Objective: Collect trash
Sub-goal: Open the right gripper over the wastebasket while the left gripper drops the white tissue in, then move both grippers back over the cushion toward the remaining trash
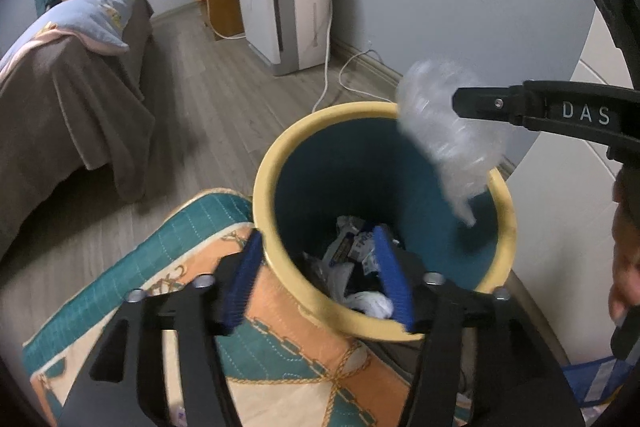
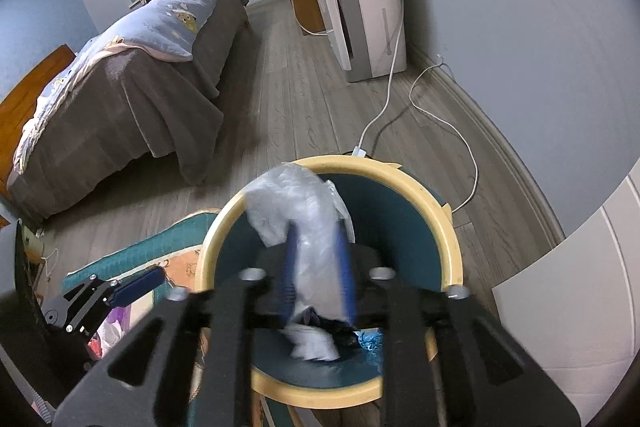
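Trash is piling up inside the yellow-rimmed bin (image 1: 505, 211); the left hand-held gripper (image 1: 320, 281) is hanging open and empty, the right hand-held gripper (image 2: 319, 269) is loosely straddling crumpled clear plastic (image 2: 298, 205) above it.

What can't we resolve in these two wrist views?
- Clear plastic wrap: motion-blurred in both views; whether the right gripper pads still pinch it is unclear.
- Bin contents: labels too small, partly behind the left gripper.
- Bin base: hidden by gripper bodies.
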Demonstrator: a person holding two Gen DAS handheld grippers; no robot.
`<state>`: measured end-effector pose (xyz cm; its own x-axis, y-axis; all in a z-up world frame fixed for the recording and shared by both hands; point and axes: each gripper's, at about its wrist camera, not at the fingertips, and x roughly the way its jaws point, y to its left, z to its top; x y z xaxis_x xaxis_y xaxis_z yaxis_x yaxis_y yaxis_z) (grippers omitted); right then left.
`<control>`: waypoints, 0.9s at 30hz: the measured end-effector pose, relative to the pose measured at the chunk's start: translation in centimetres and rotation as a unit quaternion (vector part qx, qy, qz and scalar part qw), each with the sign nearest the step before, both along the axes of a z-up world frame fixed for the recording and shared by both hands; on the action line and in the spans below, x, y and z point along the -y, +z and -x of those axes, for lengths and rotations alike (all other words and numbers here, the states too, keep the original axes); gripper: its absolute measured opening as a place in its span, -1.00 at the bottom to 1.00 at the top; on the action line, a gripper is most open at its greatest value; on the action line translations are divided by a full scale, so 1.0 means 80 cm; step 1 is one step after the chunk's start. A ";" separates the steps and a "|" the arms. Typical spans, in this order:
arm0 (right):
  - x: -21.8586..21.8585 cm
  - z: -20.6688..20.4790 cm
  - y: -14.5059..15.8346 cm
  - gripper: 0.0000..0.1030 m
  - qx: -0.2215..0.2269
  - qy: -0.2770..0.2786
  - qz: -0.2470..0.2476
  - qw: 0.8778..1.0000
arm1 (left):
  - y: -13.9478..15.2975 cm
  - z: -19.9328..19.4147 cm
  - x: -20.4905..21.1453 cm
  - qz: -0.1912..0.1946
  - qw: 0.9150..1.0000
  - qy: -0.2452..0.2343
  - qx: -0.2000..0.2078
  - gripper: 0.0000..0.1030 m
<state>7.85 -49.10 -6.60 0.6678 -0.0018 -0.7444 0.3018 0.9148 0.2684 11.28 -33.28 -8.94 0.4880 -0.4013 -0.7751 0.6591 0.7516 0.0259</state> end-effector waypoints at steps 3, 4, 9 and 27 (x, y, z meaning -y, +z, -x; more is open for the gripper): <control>-0.003 0.000 0.004 0.07 0.006 -0.001 0.004 1.000 | 0.003 0.004 -0.007 0.008 1.000 0.003 0.002 0.59; -0.004 0.000 0.005 0.23 0.007 -0.002 0.007 1.000 | 0.003 0.006 -0.010 0.007 1.000 0.005 0.004 0.71; -0.011 0.003 0.012 0.84 0.010 0.002 0.021 1.000 | 0.007 0.011 -0.019 -0.009 1.000 0.018 0.019 0.83; -0.137 0.038 0.086 0.89 0.005 0.061 0.105 0.993 | 0.111 0.064 -0.207 0.014 0.990 0.128 0.059 0.89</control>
<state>4.83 -38.16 0.25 0.6802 -0.0751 -0.7291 0.1842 0.9803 0.0708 6.12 -16.72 -0.08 0.6624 -0.2733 -0.6975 0.4409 0.8950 0.0681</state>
